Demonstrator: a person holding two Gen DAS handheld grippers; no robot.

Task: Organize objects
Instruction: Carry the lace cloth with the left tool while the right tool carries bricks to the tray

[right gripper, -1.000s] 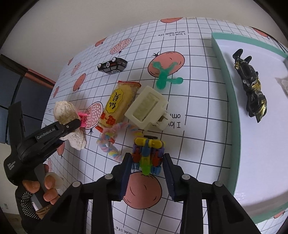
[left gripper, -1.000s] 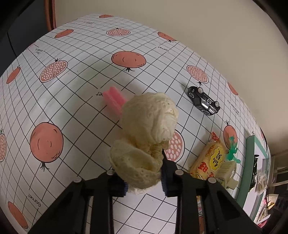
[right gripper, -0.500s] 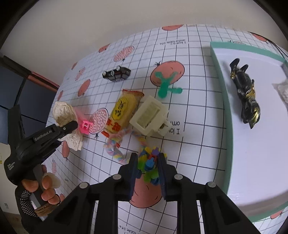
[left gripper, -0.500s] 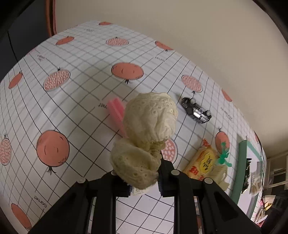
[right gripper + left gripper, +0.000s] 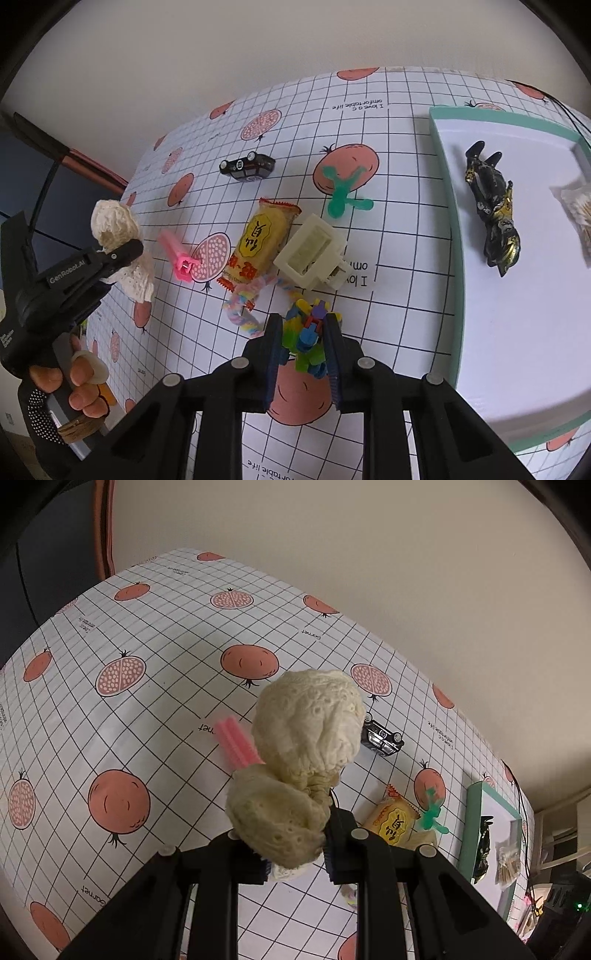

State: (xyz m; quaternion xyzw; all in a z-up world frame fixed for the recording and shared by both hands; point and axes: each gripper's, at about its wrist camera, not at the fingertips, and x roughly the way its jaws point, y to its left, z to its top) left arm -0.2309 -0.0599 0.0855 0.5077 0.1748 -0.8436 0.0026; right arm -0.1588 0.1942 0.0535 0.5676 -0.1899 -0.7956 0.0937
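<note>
Both tools are loaded: our left tool (image 5: pixel 295 853) is clamped on the lace cloth (image 5: pixel 306 731), our right tool (image 5: pixel 304 350) pinched nearly closed on the block toy (image 5: pixel 306 332), lifted above the surface (image 5: pixel 406 240). Next, we judge, carry both to the tray (image 5: pixel 458 258) at 2 o'clock.

Between the matt black plastic fingers of the left gripper (image 5: pixel 295 853) a cream eyelet-lace cloth (image 5: pixel 306 734) is showing rough and soft. Glossy bright plastic blocks (image 5: pixel 306 332) are sitting between the right gripper's (image 5: pixel 303 363) ribbed pads. Ahead, a shiny foil snack wrapper (image 5: pixel 262 240) is glinting on the smooth printed tablecloth (image 5: pixel 406 258).
</note>
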